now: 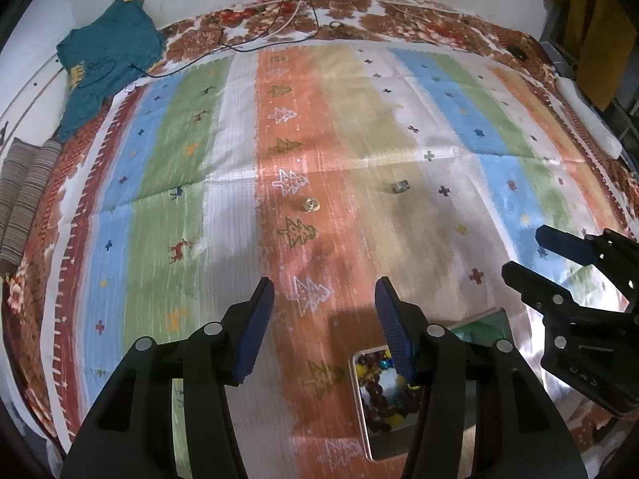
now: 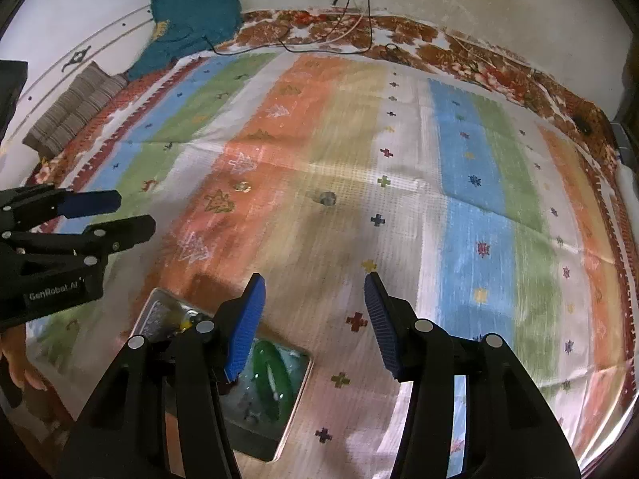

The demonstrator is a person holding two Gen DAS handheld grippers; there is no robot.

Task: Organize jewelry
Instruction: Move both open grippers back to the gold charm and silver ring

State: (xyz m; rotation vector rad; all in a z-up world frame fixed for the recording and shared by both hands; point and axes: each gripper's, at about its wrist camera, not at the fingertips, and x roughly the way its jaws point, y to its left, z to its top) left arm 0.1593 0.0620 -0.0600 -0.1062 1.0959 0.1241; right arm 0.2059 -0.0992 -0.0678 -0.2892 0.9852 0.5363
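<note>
Both the left gripper [image 1: 324, 293] and the right gripper [image 2: 314, 289] have their fingers apart and empty. The gold ring [image 1: 310, 203] lies above the left gripper's gap; the silver ring [image 2: 327, 198] above the right's, upper centre, on the striped cloth [image 2: 471, 239].

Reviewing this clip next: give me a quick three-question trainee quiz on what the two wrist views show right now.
1. True or false: both grippers are empty.
2. The gold piece lies on which stripe? A orange, B blue, C green.
3. What fills the tray compartment in the left wrist view?

Key:
1. True; left gripper and right gripper stand open, nothing between them.
2. A. The silver piece lies apart, on tan.
3. Beads.
</note>
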